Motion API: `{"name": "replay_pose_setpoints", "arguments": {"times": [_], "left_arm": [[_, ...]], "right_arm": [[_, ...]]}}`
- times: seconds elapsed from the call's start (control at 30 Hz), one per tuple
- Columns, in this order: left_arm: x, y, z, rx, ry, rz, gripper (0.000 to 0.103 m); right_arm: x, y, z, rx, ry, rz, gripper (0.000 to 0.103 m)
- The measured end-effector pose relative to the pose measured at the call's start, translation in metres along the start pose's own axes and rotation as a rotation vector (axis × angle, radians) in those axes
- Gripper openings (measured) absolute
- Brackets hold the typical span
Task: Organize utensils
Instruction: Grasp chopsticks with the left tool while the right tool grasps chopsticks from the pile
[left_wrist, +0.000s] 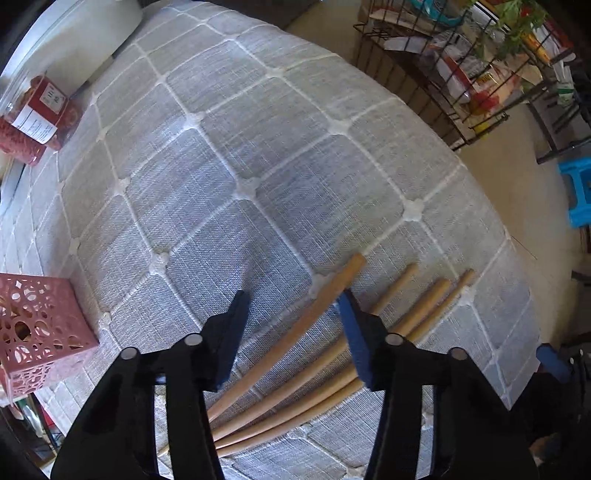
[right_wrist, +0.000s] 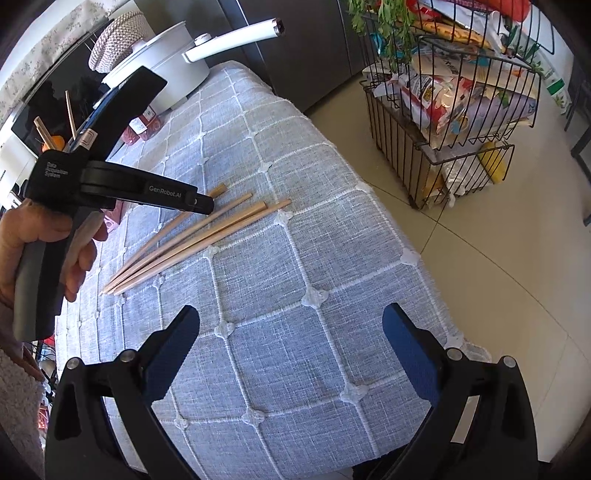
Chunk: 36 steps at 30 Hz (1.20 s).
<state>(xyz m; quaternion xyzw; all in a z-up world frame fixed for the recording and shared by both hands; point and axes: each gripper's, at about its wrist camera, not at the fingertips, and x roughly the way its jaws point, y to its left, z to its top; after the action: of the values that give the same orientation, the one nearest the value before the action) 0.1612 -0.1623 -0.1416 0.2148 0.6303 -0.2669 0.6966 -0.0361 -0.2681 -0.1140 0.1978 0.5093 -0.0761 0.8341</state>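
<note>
Covering table: grey tablecloth (left_wrist: 280, 155) (white-gridded)

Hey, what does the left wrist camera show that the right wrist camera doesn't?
Only the left wrist view shows the pink cutout holder at the table's edge and a blue stool on the floor. Only the right wrist view shows the white pot, the person's hand on the left hand-held gripper, and the open right hand-held gripper. Both show four wooden chopsticks on the grey checked tablecloth and the wire basket rack.

White pot (right_wrist: 162, 70), red jar (left_wrist: 35, 114), wire basket (right_wrist: 454, 110), blue stool (left_wrist: 578, 192)
</note>
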Motion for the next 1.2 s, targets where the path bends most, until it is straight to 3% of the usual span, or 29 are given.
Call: {"name": "replay_pose_setpoints", "arguments": {"times": [0.07, 0.1, 0.33, 0.6, 0.83, 0.93, 1.0, 1.07, 1.1, 1.2], "left_arm": [[-0.001, -0.002, 0.000, 0.010, -0.007, -0.023, 0.032], [-0.001, -0.004, -0.001, 0.014, -0.011, -0.035, 0.021], [-0.016, -0.010, -0.030, 0.028, -0.109, 0.020, 0.009], [-0.094, -0.010, -0.112, -0.012, -0.364, 0.052, 0.007], [-0.169, 0.001, -0.195, -0.126, -0.607, 0.064, 0.007], [-0.185, 0.000, -0.220, -0.168, -0.691, 0.045, 0.007], [-0.190, 0.002, -0.230, -0.191, -0.730, 0.037, 0.007], [-0.199, 0.010, -0.242, -0.215, -0.773, 0.021, 0.007], [-0.203, 0.014, -0.247, -0.225, -0.791, 0.012, 0.007], [-0.208, 0.024, -0.253, -0.239, -0.819, -0.019, 0.007]], "right_arm": [[0.002, 0.000, 0.000, 0.004, 0.003, -0.007, 0.097], [0.002, -0.001, 0.001, 0.007, 0.004, -0.008, 0.097], [0.010, -0.010, 0.003, 0.076, 0.041, 0.003, 0.097], [0.014, -0.009, 0.012, 0.127, 0.037, -0.007, 0.097], [0.026, 0.021, 0.063, 0.129, 0.045, -0.028, 0.096], [0.048, 0.028, 0.090, 0.202, 0.139, 0.001, 0.074], [0.068, 0.027, 0.101, 0.274, 0.231, 0.028, 0.054], [0.083, 0.027, 0.104, 0.315, 0.282, 0.022, 0.043], [0.088, 0.026, 0.106, 0.326, 0.295, 0.005, 0.038], [0.095, 0.028, 0.110, 0.346, 0.284, -0.023, 0.037]]}}
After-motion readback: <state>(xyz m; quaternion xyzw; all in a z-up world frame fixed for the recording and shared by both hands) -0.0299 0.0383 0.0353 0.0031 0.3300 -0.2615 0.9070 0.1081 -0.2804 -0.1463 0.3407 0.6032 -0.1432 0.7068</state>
